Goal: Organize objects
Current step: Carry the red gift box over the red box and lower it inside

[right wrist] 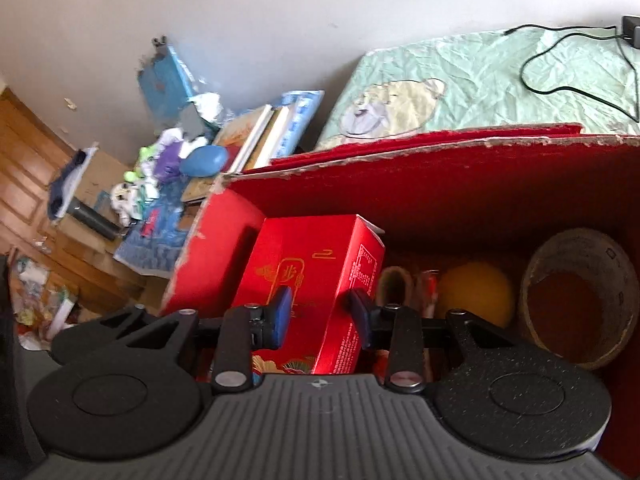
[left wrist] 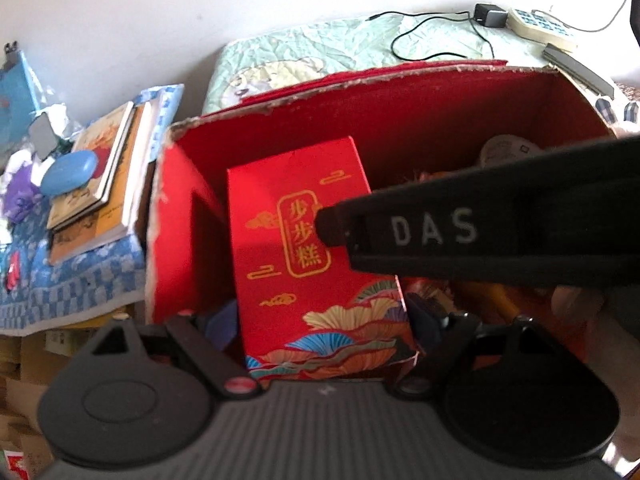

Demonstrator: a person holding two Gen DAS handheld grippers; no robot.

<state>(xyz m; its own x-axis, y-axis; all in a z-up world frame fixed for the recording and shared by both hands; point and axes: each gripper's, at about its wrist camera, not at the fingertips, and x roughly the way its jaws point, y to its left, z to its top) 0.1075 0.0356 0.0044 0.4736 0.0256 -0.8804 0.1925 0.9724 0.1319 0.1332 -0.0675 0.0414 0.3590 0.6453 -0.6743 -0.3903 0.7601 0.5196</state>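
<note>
Red bin [right wrist: 460, 184] stands open beside the bed [right wrist: 480, 76] and is already part filled: cake box [right wrist: 320, 264] upright at its left end, yellow ball [right wrist: 476, 292] and a round tub [right wrist: 580, 296] to the right. The side worktop [right wrist: 160, 240] carries books [right wrist: 256, 136], a blue case [right wrist: 204, 162] and small toys, so much sorting is probably left.

Right hand-held gripper [right wrist: 320, 312]: fingers apart, blue pads [right wrist: 282, 312] close to the cake box's upper faces; contact cannot be told, no clamp evident.

Left hand-held gripper [left wrist: 320, 320]: fingers spread wide on either side of the cake box [left wrist: 304, 248], apparently not squeezing it. A black DAS-marked finger [left wrist: 460, 228] crosses this view over the box front.
</note>
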